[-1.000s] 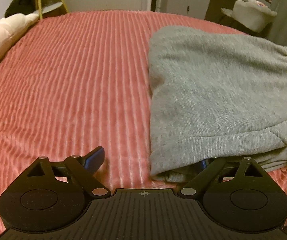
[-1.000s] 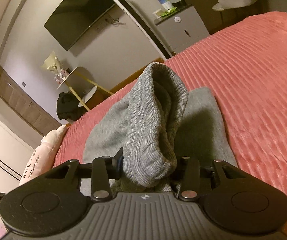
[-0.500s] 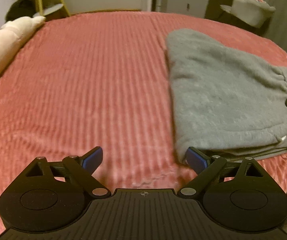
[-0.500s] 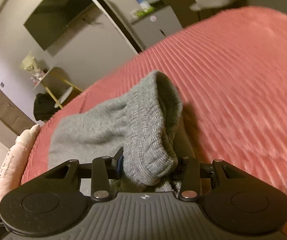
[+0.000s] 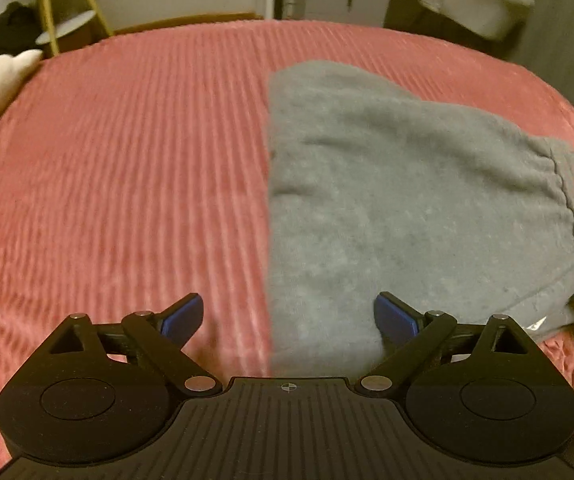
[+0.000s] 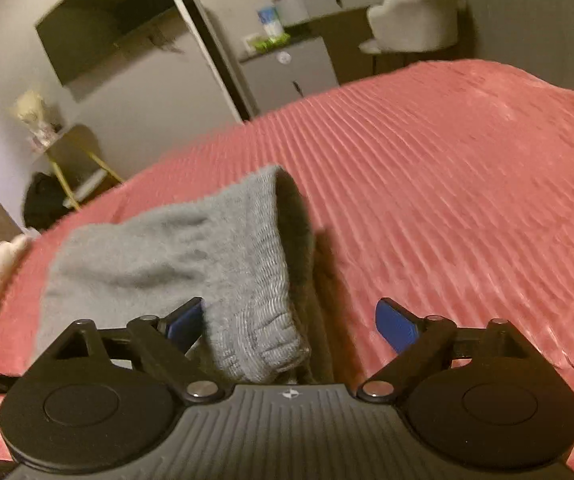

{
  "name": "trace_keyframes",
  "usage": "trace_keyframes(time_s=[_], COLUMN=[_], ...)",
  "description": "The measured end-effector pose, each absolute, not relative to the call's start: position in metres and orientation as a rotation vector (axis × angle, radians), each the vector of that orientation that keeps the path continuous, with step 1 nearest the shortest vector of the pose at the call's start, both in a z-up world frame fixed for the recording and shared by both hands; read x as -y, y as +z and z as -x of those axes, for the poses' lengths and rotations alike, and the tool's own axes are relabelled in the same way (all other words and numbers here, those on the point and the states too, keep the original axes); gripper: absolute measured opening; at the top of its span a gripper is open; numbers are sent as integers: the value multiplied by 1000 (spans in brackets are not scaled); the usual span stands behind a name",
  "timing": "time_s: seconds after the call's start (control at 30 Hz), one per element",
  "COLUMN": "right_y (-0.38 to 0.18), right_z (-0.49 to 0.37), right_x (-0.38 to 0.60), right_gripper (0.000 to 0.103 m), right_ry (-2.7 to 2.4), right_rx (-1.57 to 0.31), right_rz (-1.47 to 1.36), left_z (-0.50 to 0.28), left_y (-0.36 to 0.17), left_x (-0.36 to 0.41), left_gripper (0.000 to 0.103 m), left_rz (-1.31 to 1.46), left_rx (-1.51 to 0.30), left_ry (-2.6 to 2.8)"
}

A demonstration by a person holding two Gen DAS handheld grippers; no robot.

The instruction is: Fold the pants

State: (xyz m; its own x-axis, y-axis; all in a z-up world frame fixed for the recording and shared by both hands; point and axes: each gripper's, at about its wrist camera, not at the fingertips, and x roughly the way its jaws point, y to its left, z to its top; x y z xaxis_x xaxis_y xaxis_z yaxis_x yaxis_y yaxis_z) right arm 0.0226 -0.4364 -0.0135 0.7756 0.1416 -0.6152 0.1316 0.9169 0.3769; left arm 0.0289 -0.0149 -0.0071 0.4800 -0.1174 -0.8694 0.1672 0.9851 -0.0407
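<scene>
Right hand-held gripper (image 6: 290,322): my jaws have just been opening, releasing the pants (image 6: 191,248) cuff.
Left hand-held gripper (image 5: 287,316): open, now over the fold's edge at lower centre.

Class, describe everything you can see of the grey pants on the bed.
The pants are grey, soft and fleecy-looking, folded into a flat stack on the red ribbed bedspread. A ribbed band at one end stands up in a hump between the right tongs, whose jaws have just opened and do not press on it. The left tongs are open above the near edge, which is straight and crisp.
</scene>
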Motion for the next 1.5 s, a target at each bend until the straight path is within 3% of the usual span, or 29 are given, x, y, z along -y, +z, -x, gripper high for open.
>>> trace_keyframes(time_s=[0.3, 0.4, 0.5, 0.57, 0.63, 0.7, 0.8, 0.9, 0.97, 1.1, 1.2, 1.4, 1.47, 1.5], right_y=[-54, -39, -11, 6, 19, 23, 15, -10, -21, -29, -23, 3, 9, 10], right_z=[-53, -42, -19, -9, -10, -22, -48, -66, -55, -30, -32, -15, -2, 0], right_x=[451, 452, 447, 435, 414, 390, 357, 338, 336, 328, 316, 358, 380, 389], right_gripper=[99, 99, 98, 85, 59, 47, 38, 37, 35, 35, 35, 39, 63, 87], right_ry=[96, 56, -25, -53, -3, 57, 109, 114, 125, 141, 152, 187, 173, 156], right_rx=[-880, -785, -585, -481, -429, -452, -534, -650, -607, -547, -543, -566, -566, -574], right_rz=[-625, -563, -461, -384, -314, -248, -168, -112, -45, 123, 166, -105, -203, -227], left_z=[-69, -68, -60, -55, -56, -68, -97, -126, -136, -166, -175, -131, -115, -110], left_y=[-50, -52, -28, -10, 4, 7, 2, -7, -14, -33, -45, -27, -24, -22], left_x=[5, -16, -11, 2, 21, 40, 65, 85, 87, 91, 74, 28, 0, -8], left_gripper=[101, 101, 100, 100, 100, 100, 100, 100, 100, 102, 103, 102, 102, 102], left_rz=[133, 251, 154, 53, -18, -54, -100, -121, -100, -152, -39, 96, 226, 275], left_rx=[-1162, -1147, -1048, -936, -832, -786, -780, -788, -803, -860, -890, -815, -849, -875], left_ry=[-255, -210, -150, -119, -125, -138, -144, -88, -113, -62, -34, -13, -103, -146])
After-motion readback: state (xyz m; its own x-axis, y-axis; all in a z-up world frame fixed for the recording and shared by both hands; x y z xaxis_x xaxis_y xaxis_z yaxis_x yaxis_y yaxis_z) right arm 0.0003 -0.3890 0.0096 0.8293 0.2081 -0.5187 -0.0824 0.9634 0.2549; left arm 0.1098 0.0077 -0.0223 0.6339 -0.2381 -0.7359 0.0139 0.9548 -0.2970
